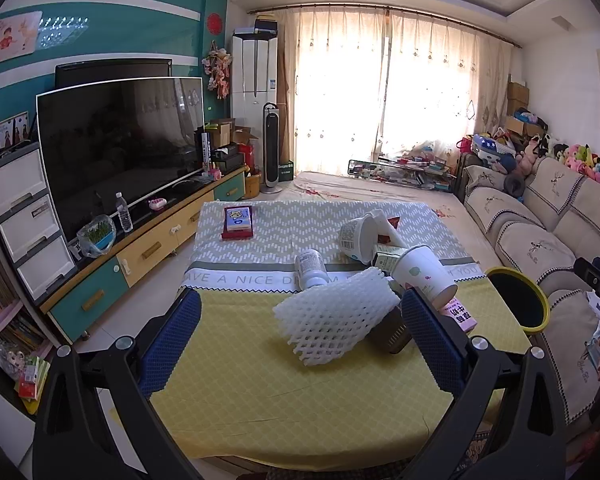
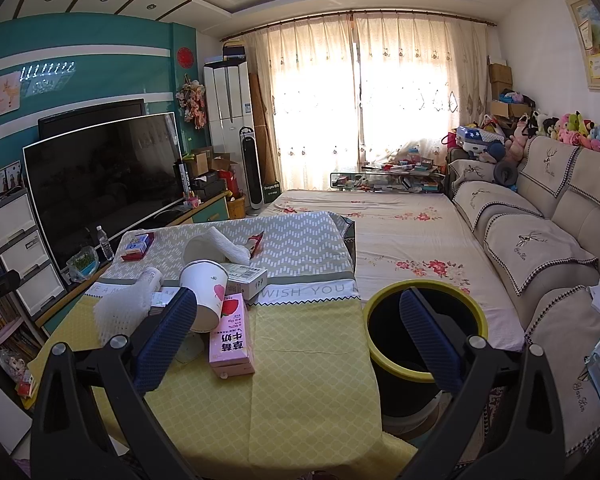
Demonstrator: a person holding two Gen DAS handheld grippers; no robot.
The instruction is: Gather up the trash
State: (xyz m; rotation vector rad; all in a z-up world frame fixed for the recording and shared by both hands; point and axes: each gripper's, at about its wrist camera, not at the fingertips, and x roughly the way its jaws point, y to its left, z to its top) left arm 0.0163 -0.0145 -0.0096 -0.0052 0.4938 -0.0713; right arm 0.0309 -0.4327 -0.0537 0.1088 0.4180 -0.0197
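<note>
A heap of trash lies on the yellow-clothed table (image 1: 284,392): a white foam net (image 1: 336,320), a white bottle (image 1: 310,268) on its side, a tipped paper cup (image 1: 422,276), a pink milk carton (image 2: 232,332) and a noodle tub (image 1: 356,236). My left gripper (image 1: 300,300) is open, its fingers on either side of the foam net and nothing held. Over the table's right edge my right gripper (image 2: 296,300) stands open and empty, its right finger in front of the yellow-rimmed black bin (image 2: 440,285). The bin (image 1: 545,312) stands at the table's right side.
A red box (image 1: 238,222) rests on the far left of the table. A TV cabinet (image 1: 152,252) with a large screen runs along the left. A flowered mat (image 2: 400,232) and a sofa (image 2: 540,248) lie to the right, behind the bin.
</note>
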